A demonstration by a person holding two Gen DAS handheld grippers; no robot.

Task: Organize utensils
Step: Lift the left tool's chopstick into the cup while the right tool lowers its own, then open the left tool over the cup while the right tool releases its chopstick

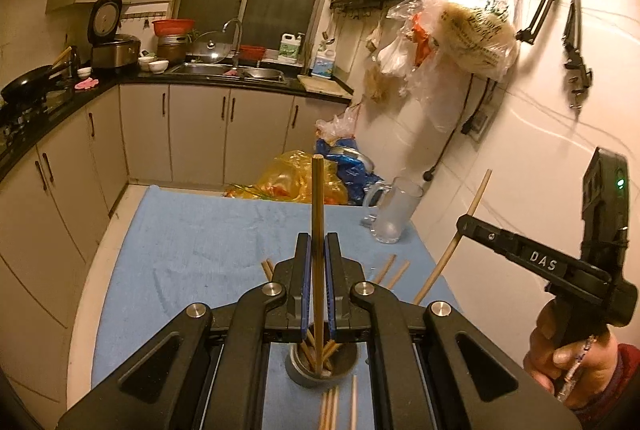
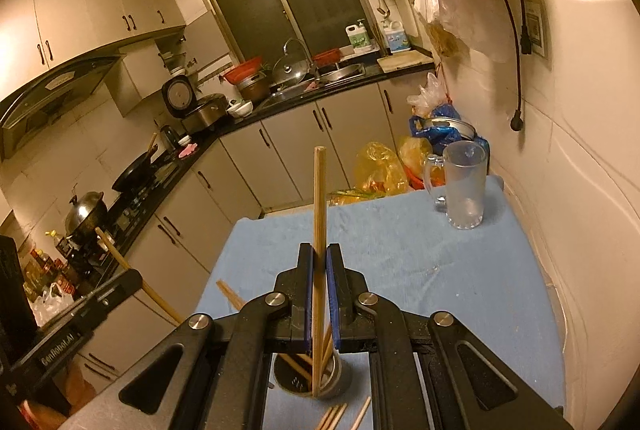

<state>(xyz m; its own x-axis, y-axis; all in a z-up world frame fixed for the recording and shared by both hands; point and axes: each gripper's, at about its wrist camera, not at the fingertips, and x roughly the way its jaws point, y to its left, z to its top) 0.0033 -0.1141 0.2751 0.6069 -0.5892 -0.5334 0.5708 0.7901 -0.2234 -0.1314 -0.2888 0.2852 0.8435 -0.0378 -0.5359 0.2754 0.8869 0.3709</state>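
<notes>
My left gripper (image 1: 318,250) is shut on a wooden chopstick (image 1: 318,214) held upright, its lower end in a round metal holder (image 1: 322,370) with several chopsticks in it. My right gripper (image 2: 319,262) is shut on another chopstick (image 2: 319,198), its lower end in the same holder (image 2: 312,376). The right gripper also shows at the right of the left wrist view (image 1: 464,222), holding its chopstick (image 1: 456,234). Loose chopsticks (image 1: 336,406) lie on the blue cloth (image 1: 200,230) in front of the holder and beyond it (image 1: 390,270).
A frosted glass mug (image 2: 464,182) stands at the cloth's far right corner, near the tiled wall. Plastic bags (image 2: 384,166) sit on the floor beyond the table. Kitchen counters with a sink (image 1: 240,72) and a stove run along the back and left.
</notes>
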